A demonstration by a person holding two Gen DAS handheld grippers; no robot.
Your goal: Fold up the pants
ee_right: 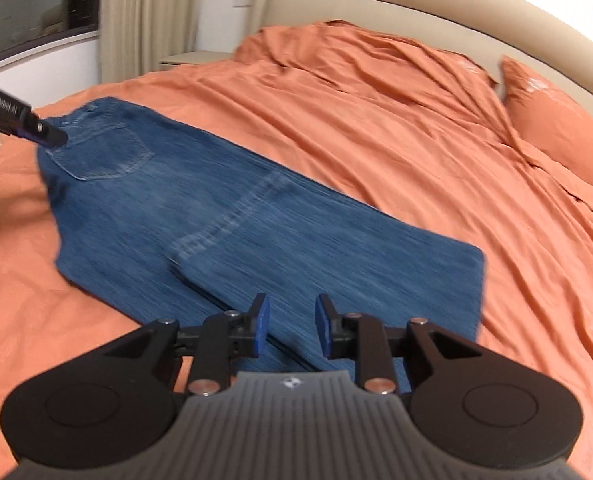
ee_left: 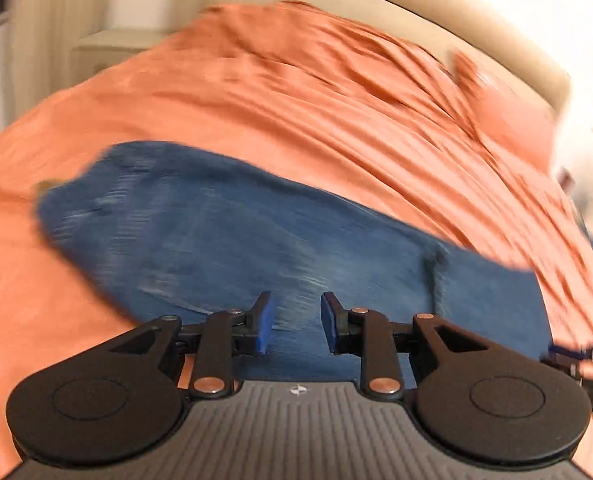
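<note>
pants (ee_right: 224,216): folded lengthwise on the bed (ee_right: 416,128), long axis running from just under right tongs (ee_right: 292,330) away up-left | left tongs (ee_left: 296,322) over waist end | both parted, empty | right nearer the hems

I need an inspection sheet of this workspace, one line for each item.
Surface: bed with orange sheet, wrinkled.
Job's things: blue jeans lying on the sheet, legs laid one over the other, back pocket up.
Clutter: orange pillow near the headboard.
Grippers: left gripper open, empty; right gripper open, empty, both above the jeans.
Cables: nothing seen.
Surroundings: beige headboard, curtain, window.
</note>
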